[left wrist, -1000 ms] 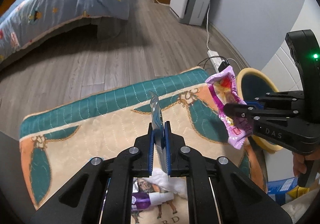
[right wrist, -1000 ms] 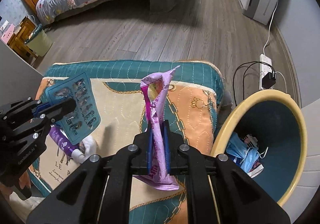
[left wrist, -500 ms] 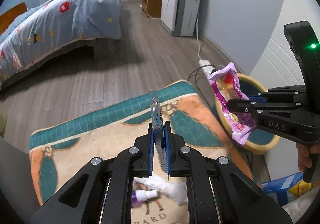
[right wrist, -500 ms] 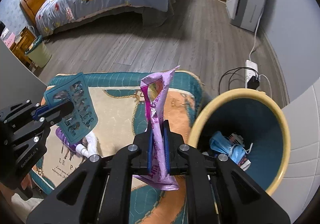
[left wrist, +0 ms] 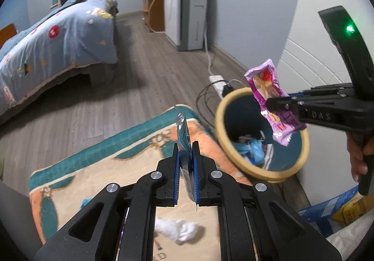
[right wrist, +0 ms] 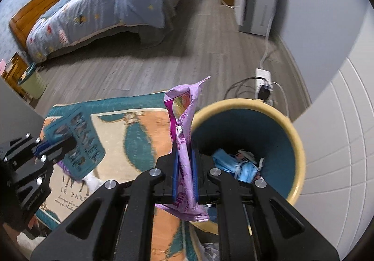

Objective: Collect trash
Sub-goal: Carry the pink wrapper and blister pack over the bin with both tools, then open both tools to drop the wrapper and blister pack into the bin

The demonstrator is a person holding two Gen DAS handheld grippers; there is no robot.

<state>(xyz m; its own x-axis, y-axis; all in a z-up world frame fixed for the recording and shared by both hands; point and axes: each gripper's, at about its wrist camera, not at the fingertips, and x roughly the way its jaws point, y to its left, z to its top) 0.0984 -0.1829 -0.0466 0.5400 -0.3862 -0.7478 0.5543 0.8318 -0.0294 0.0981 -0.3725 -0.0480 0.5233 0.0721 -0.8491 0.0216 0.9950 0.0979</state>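
1. We are pinching a purple snack wrapper (right wrist: 184, 151) in the right gripper (right wrist: 184, 174), its fingers pressed onto the wrapper's lower half. The long axis is running straight out along the fingers, with the torn mouth rising beyond the fingertips and a short tail hanging below them.

2. We are pinching a teal blister card (left wrist: 183, 135) edge-on in the left gripper (left wrist: 186, 167), those fingers closed flat on both of its faces. In the right wrist view the card (right wrist: 79, 144) is showing its printed face, well off to the left of the right fingers.

3. The relation that matters: the trash bin (right wrist: 296, 144), yellow-rimmed and teal inside, is lying just ahead and to the right of the right fingers, its open mouth tilted toward us. From the left wrist view the wrapper (left wrist: 273, 107) is hanging in front of the bin's opening (left wrist: 219, 121), and looks to be over it or very near its rim.

4. We judge the right hand to be the nearer one, so the wrapper should go in first. The bin is sitting ahead and to the right of the left fingers, farther off, with the rug (left wrist: 93, 167) between.

5. Blue masks and other scraps are already lying at the bin's bottom (right wrist: 236, 163). A crumpled white tissue (left wrist: 180, 230) is waiting on the rug below the left fingers.

6. The risk we see: the light wrapper may cling to the pads or drift past the rim.
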